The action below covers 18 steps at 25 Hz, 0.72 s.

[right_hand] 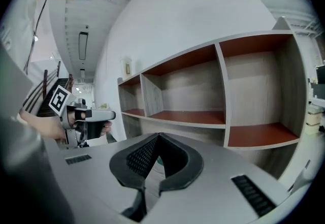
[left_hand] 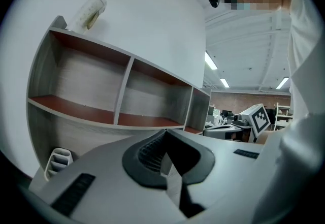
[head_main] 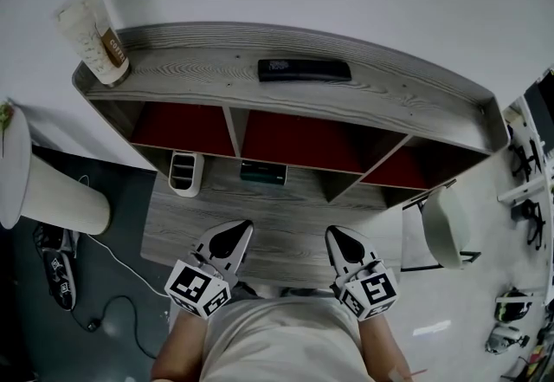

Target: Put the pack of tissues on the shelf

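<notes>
Left gripper [head_main: 241,229] and right gripper [head_main: 336,235], jaws together and empty, face the apparent pack of tissues [head_main: 263,172] on the bench [head_main: 286,240] ahead — probably light and soft, best pinched gently across its narrow sides.

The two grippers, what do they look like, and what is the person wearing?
The left gripper and right gripper match: pale grey wedge-shaped shells with black ribbed pads, each carrying a white cube printed with black square markers. The person wears a light top.
</notes>
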Available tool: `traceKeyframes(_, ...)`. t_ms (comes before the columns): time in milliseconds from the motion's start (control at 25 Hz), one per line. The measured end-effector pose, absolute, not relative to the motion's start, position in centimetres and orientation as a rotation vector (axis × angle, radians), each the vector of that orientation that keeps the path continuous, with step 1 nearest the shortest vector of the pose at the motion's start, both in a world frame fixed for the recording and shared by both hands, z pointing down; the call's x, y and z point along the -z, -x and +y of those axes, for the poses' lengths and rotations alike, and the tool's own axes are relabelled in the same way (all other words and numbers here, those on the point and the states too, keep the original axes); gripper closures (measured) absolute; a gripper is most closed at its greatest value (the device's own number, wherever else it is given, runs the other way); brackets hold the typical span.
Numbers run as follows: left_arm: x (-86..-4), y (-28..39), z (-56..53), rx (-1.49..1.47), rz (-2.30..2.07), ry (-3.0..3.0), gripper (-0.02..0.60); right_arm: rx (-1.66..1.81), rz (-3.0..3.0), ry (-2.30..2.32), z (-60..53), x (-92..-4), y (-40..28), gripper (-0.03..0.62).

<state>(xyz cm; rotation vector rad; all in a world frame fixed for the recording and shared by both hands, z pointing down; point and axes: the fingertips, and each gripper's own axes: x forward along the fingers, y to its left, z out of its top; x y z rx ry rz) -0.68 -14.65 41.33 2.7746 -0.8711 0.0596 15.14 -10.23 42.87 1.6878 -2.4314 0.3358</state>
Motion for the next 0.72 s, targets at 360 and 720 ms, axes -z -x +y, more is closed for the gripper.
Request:
traceKeyframes(360, -40.8, 1.4, -14.0, 0.028, -0.827, -2.731, 0.568, -0.295, -2.431, -1.701, -9.6, -42.2, -14.8, 0.568)
traceKeyframes(720, -40.5, 1.4, -13.9, 0.013, -0.801, -2.757, 0.569, -0.277, -2.406, -1.673, -9.7, -43.0, -13.3, 0.568)
